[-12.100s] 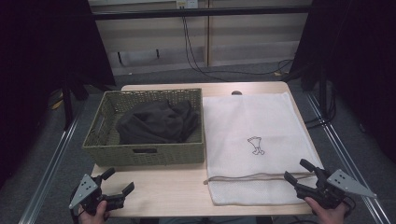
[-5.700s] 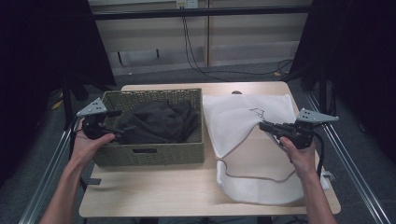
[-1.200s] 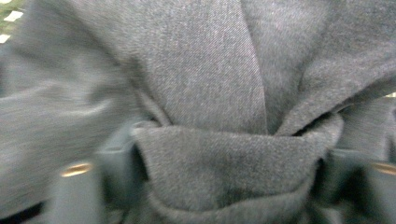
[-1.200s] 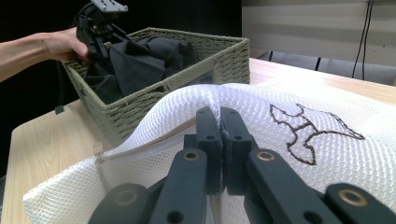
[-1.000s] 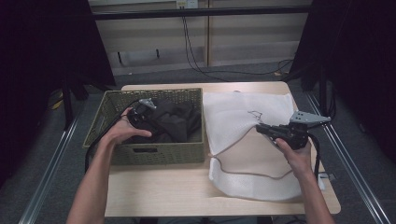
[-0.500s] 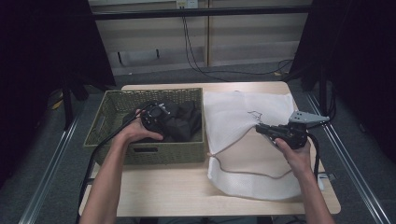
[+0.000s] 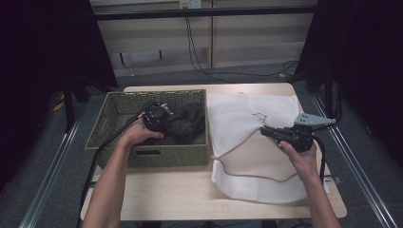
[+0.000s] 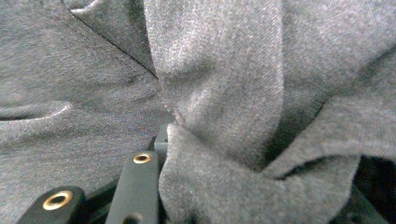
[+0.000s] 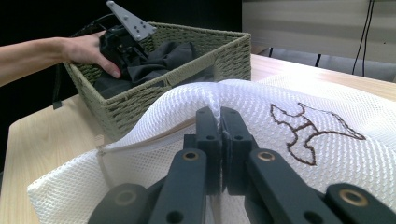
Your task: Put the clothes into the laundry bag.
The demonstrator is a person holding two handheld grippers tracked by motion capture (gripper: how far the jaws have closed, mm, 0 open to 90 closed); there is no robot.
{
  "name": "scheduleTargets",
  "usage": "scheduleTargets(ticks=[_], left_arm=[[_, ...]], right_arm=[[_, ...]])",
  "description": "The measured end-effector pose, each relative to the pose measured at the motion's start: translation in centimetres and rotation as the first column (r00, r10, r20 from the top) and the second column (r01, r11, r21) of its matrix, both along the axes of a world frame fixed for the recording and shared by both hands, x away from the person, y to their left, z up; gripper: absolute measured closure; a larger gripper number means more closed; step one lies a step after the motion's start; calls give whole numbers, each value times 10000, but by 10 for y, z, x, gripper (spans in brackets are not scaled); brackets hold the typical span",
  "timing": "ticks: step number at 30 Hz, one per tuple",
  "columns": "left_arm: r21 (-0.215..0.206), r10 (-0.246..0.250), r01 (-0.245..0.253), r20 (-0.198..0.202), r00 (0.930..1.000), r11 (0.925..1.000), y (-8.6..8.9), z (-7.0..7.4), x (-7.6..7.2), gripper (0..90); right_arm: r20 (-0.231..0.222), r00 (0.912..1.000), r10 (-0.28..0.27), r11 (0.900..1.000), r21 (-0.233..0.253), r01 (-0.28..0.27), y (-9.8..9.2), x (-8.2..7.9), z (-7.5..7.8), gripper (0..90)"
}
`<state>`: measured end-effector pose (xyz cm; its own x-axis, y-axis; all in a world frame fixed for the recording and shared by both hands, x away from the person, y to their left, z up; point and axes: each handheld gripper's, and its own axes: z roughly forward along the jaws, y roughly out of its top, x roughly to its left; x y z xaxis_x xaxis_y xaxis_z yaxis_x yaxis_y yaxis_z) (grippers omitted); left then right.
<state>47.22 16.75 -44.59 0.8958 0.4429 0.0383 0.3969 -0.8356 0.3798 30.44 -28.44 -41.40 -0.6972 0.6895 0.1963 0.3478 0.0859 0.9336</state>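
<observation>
Dark curtains and a pale panelled wall with hanging cables are seen behind a light wooden table (image 7: 190,199) in the high view. On the table's left half a woven green basket (image 7: 111,107) is set, and a dark grey garment (image 7: 187,124) is bundled inside it. The left gripper (image 7: 164,116) is lowered into the basket and pressed into the garment, with the left hand (image 7: 138,134) wrapped around its body. Just beside the basket a white mesh laundry bag (image 7: 247,175) with a drawstring is spread over the table's right half; its upper layer is lifted into a ridge by the right gripper (image 7: 264,131), held in the right hand (image 7: 297,149). In the left gripper view, grey cloth (image 8: 224,79) is draped over and between the black jaws; one jaw is covered, so it cannot be told whether they are clenched. In the right gripper view, the jaws are pressed together on a fold of the mesh bag (image 9: 280,100), beside its embroidered brown motif (image 9: 308,126), and the basket (image 9: 196,70) is seen beyond, with the left hand (image 9: 86,49) and the left gripper's grey plate (image 9: 128,21) over the garment (image 9: 163,58).
</observation>
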Motion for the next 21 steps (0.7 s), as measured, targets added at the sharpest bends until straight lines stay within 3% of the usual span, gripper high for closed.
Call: scheduleTargets(ticks=[2,3,7,8,10,11,13,14,16,17,18,21], left_arm=[[-454,-176,189,272,9995,9988,7,10,-3,599],[-980,48,1,489,9988,9952,13,16,-6,601],[-2280,147,6,657,9977,9737,38,33,-8,603],[-2864,619,-360,820,9947,9574,42,35,-12,603],[-3747,944,-586,778,9925,9253,53,40,-15,603],[-3879,977,-566,871,9914,9200,56,42,-15,603],[-4410,1212,-643,1019,9874,8952,62,45,-19,602],[-4586,1337,-644,1202,9837,8863,65,48,-21,602],[-5003,1415,-638,1188,9828,8635,69,50,-24,602],[-5027,1468,-601,1347,9800,8624,72,53,-26,602],[-5255,1476,-530,1398,9791,8491,74,54,-27,602],[-5669,1571,-380,1627,9741,8229,80,62,-31,602]], right_arm=[[2,10000,-32,10000,-3,32,-1,0,0,879],[-20,10000,-37,10000,-8,37,-1,-1,1,879],[3,10000,-69,10000,-17,69,-1,-1,1,878],[17,10000,-59,10000,-21,59,-1,-1,1,879],[45,10000,-64,10000,-19,64,0,-1,1,878],[39,10000,-83,10000,-16,83,0,-1,1,879],[72,9999,-98,10000,-1,98,-1,-1,1,878],[78,9999,-88,10000,-10,89,-1,-1,1,879],[86,9999,-88,10000,-25,88,-1,-2,1,878],[105,9999,-88,10000,-15,88,-1,-1,1,878],[100,9999,-99,9999,-12,99,-1,-1,1,879],[89,9999,-122,9999,-3,122,-1,-1,1,878]])
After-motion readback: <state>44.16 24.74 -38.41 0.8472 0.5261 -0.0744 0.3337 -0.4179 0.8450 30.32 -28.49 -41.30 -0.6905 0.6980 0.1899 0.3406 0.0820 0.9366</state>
